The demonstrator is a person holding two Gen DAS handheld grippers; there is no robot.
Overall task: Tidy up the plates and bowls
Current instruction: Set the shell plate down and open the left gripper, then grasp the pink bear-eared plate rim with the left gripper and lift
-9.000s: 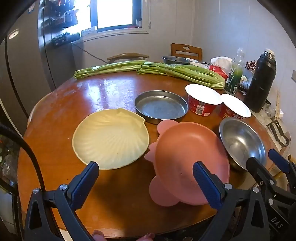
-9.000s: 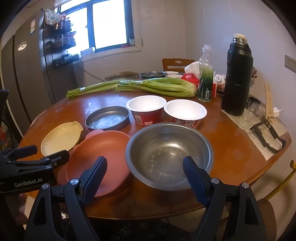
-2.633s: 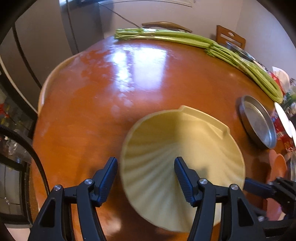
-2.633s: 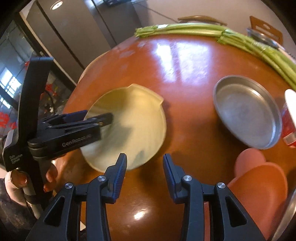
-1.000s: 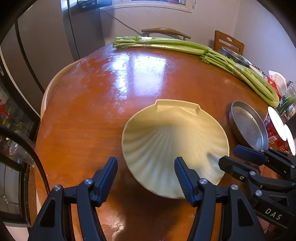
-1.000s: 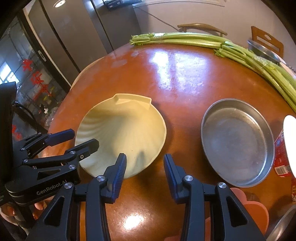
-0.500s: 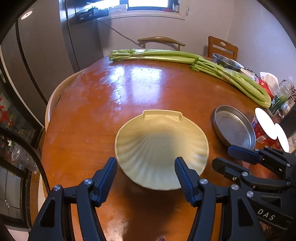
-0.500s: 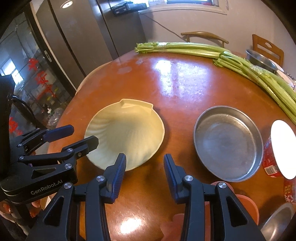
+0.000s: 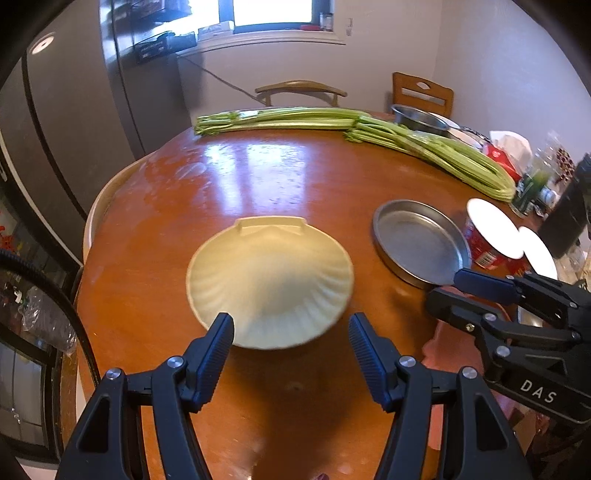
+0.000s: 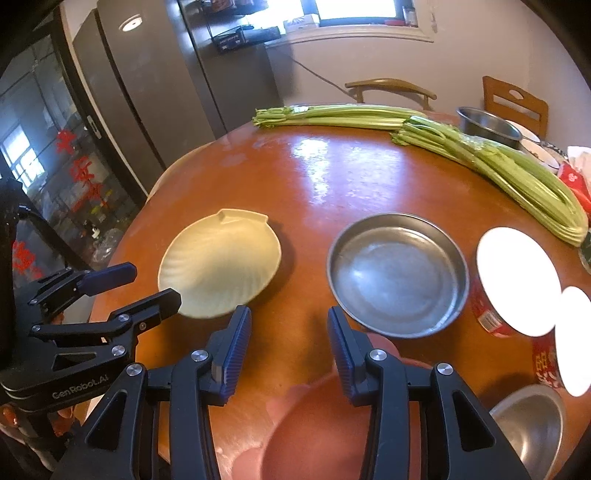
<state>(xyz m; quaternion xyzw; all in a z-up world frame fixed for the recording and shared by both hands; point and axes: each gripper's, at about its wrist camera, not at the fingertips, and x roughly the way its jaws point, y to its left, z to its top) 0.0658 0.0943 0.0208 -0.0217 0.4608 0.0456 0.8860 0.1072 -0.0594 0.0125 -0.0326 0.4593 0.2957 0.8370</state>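
Both grippers have backed off and up since a second ago. Left gripper (image 9: 290,354) and right gripper (image 10: 289,345) gape, empty. Shell plate (image 9: 269,286) sits flat on the table (image 9: 258,184), metal pan (image 9: 419,245) at its 3 o'clock.

bright window (image 9: 275,11) above two wooden chairs (image 9: 423,92), grey wall.

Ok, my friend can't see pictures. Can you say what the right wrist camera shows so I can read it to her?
A yellow shell-shaped plate and a round metal pan sit side by side, not touching, on a shiny wooden table. The right gripper is open and empty in front, and the left gripper reaches in beside the plate. Long celery lies at the back.
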